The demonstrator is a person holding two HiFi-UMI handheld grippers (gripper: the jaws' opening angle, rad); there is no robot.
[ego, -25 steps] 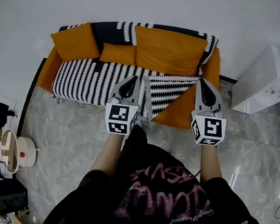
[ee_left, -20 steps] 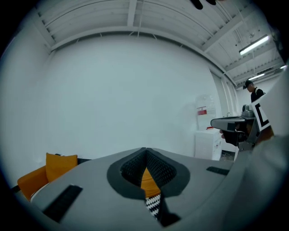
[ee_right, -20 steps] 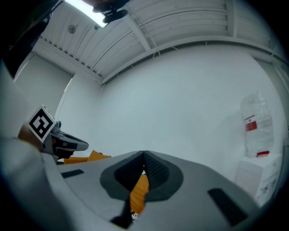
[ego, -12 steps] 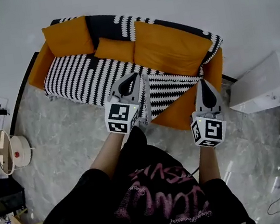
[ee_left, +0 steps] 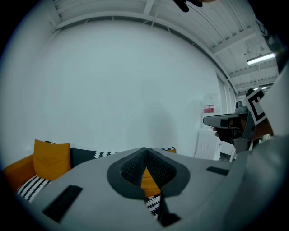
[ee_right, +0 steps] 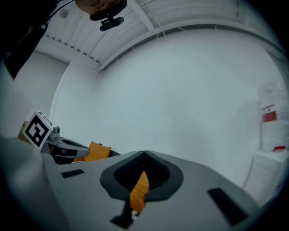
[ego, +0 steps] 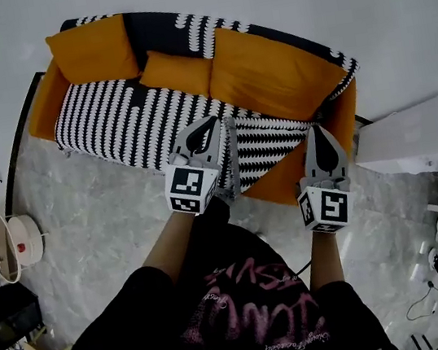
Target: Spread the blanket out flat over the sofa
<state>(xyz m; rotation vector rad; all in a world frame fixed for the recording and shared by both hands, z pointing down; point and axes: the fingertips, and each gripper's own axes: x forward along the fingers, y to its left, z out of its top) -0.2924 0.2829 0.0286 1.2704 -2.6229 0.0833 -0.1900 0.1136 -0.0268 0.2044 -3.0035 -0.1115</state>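
Hovering side by side just short of the sofa's (ego: pixel 284 182) front edge, left gripper (ego: pixel 203 123) and right gripper (ego: pixel 317 131), both pinching shut on nothing. Lying beyond, striped blanket (ego: pixel 124 119) covering seat and backrest, leaving right front corner bare. Leaning along the back edge, orange cushions (ego: pixel 178 71)

Floor (ego: pixel 104 229): grey marble-look tiles. Standing on it: one orange sofa (ego: pixel 40 109) against the white wall, and a white cabinet (ego: pixel 407 140) just beside the sofa's right end.

Sofa, lying on it: one black-and-white striped blanket (ego: pixel 112 125), over the backrest and most of the seat, with the front right corner of the seat bare. Three orange cushions lean on the backrest: large left cushion (ego: pixel 94 51), small middle cushion (ego: pixel 176 71), large right cushion (ego: pixel 273 75).
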